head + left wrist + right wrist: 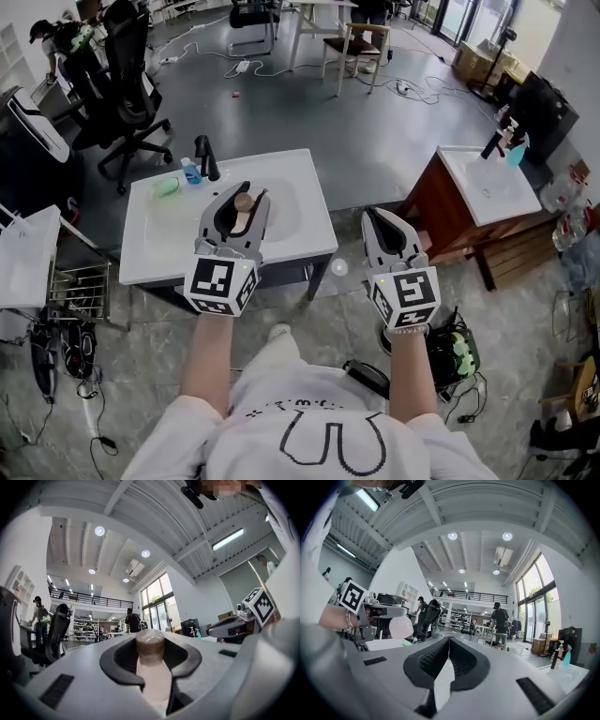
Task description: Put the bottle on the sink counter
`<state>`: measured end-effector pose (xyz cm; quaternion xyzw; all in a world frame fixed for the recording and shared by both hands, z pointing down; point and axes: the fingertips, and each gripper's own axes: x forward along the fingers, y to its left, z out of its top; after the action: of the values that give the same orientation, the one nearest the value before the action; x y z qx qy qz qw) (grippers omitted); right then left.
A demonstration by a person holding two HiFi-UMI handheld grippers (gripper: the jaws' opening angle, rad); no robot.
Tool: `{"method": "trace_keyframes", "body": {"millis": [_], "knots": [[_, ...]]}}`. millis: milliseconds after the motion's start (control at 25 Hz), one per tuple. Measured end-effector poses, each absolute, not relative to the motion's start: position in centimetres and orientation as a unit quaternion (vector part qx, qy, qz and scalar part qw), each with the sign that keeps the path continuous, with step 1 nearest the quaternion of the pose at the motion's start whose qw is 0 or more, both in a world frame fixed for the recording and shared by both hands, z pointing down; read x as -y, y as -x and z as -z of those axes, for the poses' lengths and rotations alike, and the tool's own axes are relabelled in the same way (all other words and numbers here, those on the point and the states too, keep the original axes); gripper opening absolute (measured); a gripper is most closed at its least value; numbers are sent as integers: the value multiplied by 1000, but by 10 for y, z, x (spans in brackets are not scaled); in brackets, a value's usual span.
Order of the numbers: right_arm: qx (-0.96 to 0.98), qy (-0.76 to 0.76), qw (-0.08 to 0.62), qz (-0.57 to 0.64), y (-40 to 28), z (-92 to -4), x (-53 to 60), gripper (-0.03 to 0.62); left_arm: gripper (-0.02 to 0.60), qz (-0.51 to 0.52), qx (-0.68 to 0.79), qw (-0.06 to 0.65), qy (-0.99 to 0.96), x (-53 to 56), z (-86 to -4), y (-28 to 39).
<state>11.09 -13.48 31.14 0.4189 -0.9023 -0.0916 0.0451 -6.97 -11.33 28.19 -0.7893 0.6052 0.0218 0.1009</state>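
In the head view my left gripper (253,193) is shut on a pale bottle with a brown cap (244,201). It holds the bottle level above the basin of the white sink counter (159,246). The left gripper view shows the bottle (152,679) lying between the jaws of my left gripper (151,643), cap pointing forward. My right gripper (372,213) is off the counter's right edge, over the floor, shut and empty. In the right gripper view the ribbed pads of my right gripper (449,640) meet with nothing between them.
A black faucet (205,157), a small blue bottle (191,172) and a green object (166,186) stand at the counter's far left. A second sink on a wooden cabinet (487,192) is at the right. Office chairs (122,89) and a wire rack (80,291) stand at the left.
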Motion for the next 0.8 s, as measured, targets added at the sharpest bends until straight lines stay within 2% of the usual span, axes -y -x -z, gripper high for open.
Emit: {"method": "trace_keyframes", "body": {"millis": [800], "knots": [[892,-442,70,65,-77,-341,253,31,126,12,-576,57,815,268,-328,97]]}}
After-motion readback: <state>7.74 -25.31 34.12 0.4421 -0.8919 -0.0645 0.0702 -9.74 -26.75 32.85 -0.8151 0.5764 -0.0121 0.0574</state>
